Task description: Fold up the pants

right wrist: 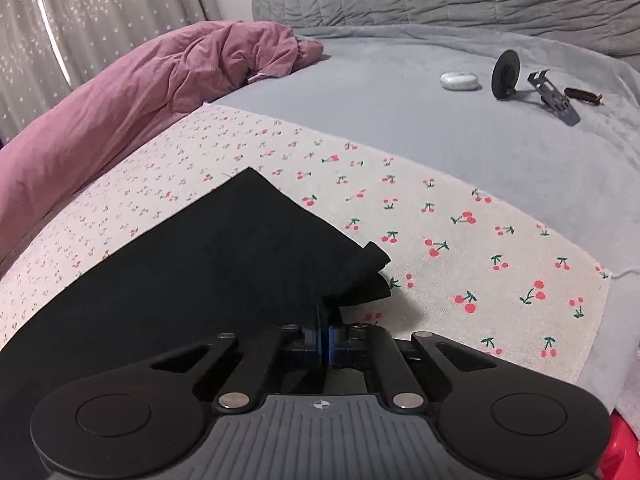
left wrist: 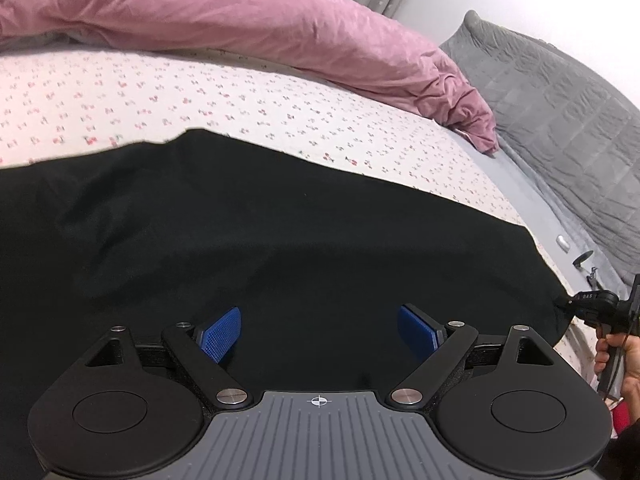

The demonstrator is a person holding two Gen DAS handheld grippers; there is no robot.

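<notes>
Rightward, black pants (right wrist: 192,264) hem corner between right gripper (right wrist: 325,344) fingers (right wrist: 320,332).

L tongs (left wrist: 320,334) gaping wide, R tongs (right wrist: 325,330) clamped tight, both angled down.

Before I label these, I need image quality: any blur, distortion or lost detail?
Left wrist: cherry sheet smeared at left, pants a featureless black. Right wrist: sharp, cherries crisp; fisheye bows the sheet edge, dark corners.
</notes>
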